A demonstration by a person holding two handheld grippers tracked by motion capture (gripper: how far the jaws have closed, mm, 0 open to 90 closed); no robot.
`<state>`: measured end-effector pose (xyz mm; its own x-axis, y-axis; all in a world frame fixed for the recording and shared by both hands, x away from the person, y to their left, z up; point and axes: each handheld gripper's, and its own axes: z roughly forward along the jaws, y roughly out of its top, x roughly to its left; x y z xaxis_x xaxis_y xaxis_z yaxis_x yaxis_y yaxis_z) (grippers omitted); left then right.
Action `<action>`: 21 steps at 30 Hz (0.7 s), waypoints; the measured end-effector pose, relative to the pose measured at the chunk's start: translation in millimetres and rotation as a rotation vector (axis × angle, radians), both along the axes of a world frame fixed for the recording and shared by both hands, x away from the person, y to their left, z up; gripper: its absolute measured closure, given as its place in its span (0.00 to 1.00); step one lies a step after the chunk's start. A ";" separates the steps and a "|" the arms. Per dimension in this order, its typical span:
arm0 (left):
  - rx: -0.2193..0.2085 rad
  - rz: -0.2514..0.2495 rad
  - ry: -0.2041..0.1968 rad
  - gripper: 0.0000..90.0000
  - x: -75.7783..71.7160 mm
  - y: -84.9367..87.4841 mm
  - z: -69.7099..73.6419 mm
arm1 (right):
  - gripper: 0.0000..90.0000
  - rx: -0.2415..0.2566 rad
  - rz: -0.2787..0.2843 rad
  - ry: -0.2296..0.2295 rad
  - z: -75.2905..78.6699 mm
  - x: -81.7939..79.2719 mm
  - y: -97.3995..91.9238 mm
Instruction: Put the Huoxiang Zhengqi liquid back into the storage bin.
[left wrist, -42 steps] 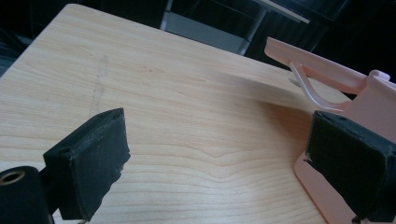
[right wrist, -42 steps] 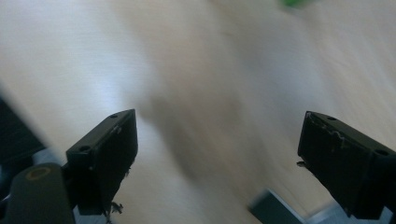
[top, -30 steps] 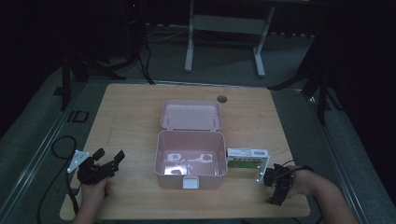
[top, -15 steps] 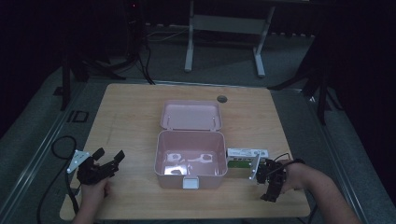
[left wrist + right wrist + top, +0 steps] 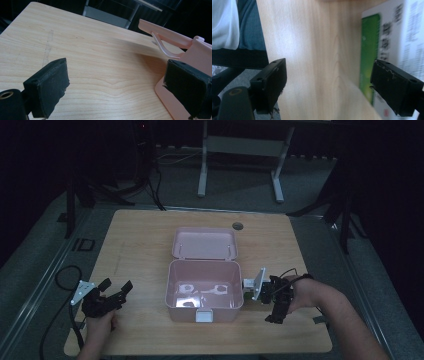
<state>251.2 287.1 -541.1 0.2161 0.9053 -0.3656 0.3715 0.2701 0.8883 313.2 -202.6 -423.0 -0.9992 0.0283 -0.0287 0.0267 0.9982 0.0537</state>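
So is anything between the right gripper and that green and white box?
Nothing visible does. The right gripper is open over bare table, and the green and white box lies beside one of its fingers, right of the pink case.

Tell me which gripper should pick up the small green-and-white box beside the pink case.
Right. The right gripper is open right next to the box; the left gripper sits beyond the pink case.

Your light wooden desk (image 5: 140, 240) carries an open pink box (image 5: 204, 290) at its middle and, just right of it, a green-and-white carton (image 5: 387, 37).
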 end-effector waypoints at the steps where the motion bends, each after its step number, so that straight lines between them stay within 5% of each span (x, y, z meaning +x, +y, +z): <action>1: 0.002 -0.002 -0.001 0.07 0.0 0.0 0.0 | 0.15 -0.002 0.000 -0.008 3.3 1.7 2.2; 8: 0.001 -0.019 -0.006 0.07 -0.5 -2.3 0.7 | 0.15 0.000 -0.003 -0.052 14.5 16.6 10.8; 21: 0.000 -0.024 -0.003 0.07 0.1 -3.1 0.1 | 0.15 -0.009 -0.008 -0.061 4.7 49.6 12.4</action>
